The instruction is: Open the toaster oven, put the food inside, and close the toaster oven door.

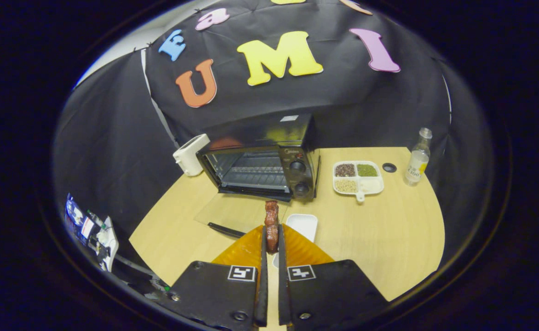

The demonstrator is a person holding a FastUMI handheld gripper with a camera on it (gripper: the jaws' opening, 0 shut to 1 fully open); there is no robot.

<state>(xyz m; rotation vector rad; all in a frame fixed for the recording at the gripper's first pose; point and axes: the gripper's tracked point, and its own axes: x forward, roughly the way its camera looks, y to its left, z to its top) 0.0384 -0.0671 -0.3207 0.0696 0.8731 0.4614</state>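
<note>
Gripper clamped on strip of food, above wooden table; toaster oven beyond, door open.

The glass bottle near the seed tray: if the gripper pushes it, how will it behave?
The bottle stands upright, tall and narrow, so a high push probably tips it. Its round body would likely roll. The glass looks smooth, perhaps slippery. The gripper is shut on the food.

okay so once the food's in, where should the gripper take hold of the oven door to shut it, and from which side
The gripper is shut on the meat. The toaster oven has its glass door folded flat on the table, with the dark handle bar along its near edge. Probably best: come from the front, get under that bar and lift.
</note>
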